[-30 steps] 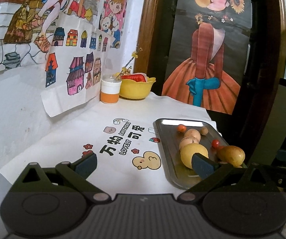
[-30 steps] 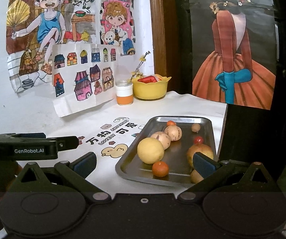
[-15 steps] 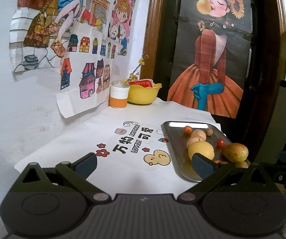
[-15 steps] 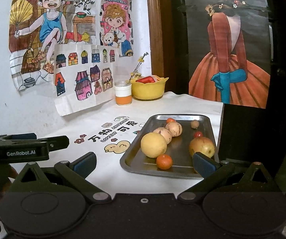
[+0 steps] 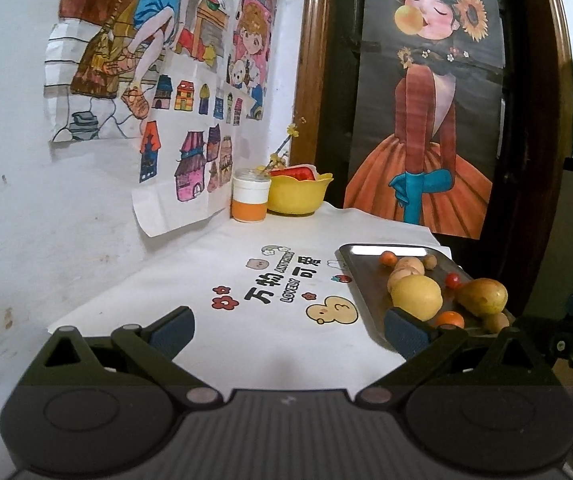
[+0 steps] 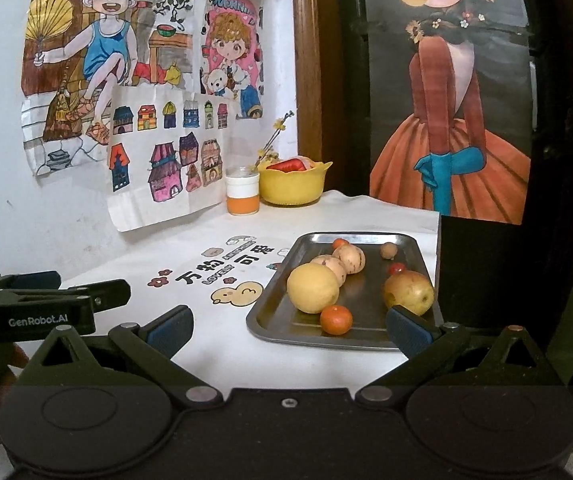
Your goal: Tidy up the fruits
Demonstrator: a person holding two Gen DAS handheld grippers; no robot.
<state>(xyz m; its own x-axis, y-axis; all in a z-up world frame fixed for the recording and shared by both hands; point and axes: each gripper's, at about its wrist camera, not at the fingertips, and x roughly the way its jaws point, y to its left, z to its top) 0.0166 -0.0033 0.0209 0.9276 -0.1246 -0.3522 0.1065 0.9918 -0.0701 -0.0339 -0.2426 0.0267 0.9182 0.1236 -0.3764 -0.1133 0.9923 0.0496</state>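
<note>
A metal tray (image 6: 274, 312) lies on the white printed tablecloth (image 6: 206, 240) and holds all the loose fruit; it serves as the landmark here. At the tray's near left sits a large yellow fruit (image 6: 312, 288), with a small orange mandarin (image 6: 336, 319) just beside it toward the near rim. Behind the yellow fruit two speckled tan fruits (image 6: 349, 258) lie touching in a row, and a second small orange fruit (image 6: 340, 243) rests beyond them near the far rim. On the tray's right side stands a yellow-red apple-like fruit (image 6: 409, 293); a small red fruit (image 6: 397, 268) lies just behind it, and a small brown round fruit (image 6: 388, 250) sits farther back. Beyond the tray's far left corner, against the wall, stand a yellow bowl (image 6: 291, 188) with red contents and, just beside it, a white-and-orange jar (image 6: 242, 196). The right gripper (image 6: 288, 324) is held off the tray's near edge, fingers spread wide and empty, its right fingertip over the near right corner. The left gripper (image 5: 288, 326) is held left of the tray over the tablecloth, likewise spread wide and holding nothing; it appears in the right wrist view at the left edge.
</note>
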